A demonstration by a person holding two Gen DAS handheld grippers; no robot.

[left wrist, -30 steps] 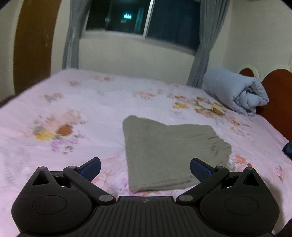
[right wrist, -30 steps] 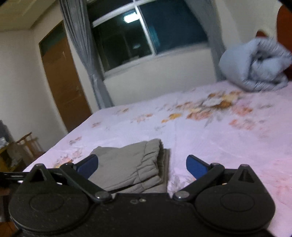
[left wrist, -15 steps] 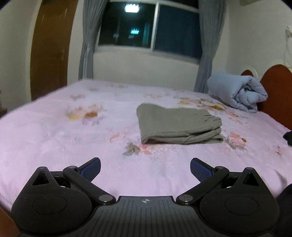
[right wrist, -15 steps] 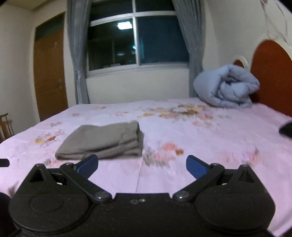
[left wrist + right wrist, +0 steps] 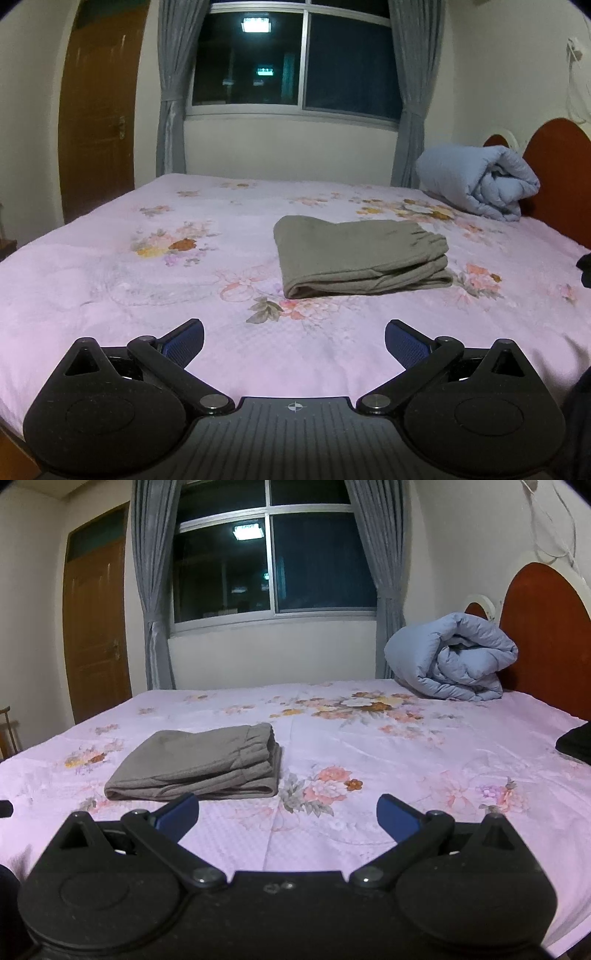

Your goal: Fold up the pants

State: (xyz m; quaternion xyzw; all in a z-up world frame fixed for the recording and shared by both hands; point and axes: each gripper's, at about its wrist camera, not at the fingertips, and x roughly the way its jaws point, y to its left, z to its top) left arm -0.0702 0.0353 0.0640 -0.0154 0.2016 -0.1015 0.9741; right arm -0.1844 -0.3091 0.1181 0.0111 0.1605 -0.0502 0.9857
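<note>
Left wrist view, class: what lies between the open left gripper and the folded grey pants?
Only bare floral bedsheet. In the left wrist view nothing sits between the left gripper and the pants.

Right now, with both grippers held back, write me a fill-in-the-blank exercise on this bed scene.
1. The grey pants lie ____ on the floral bedsheet.
2. The fingers of the left gripper are ____.
3. The right gripper holds ____.
4. The rolled blue quilt rests against the ____.

Missing words: folded; open; nothing; headboard
</note>
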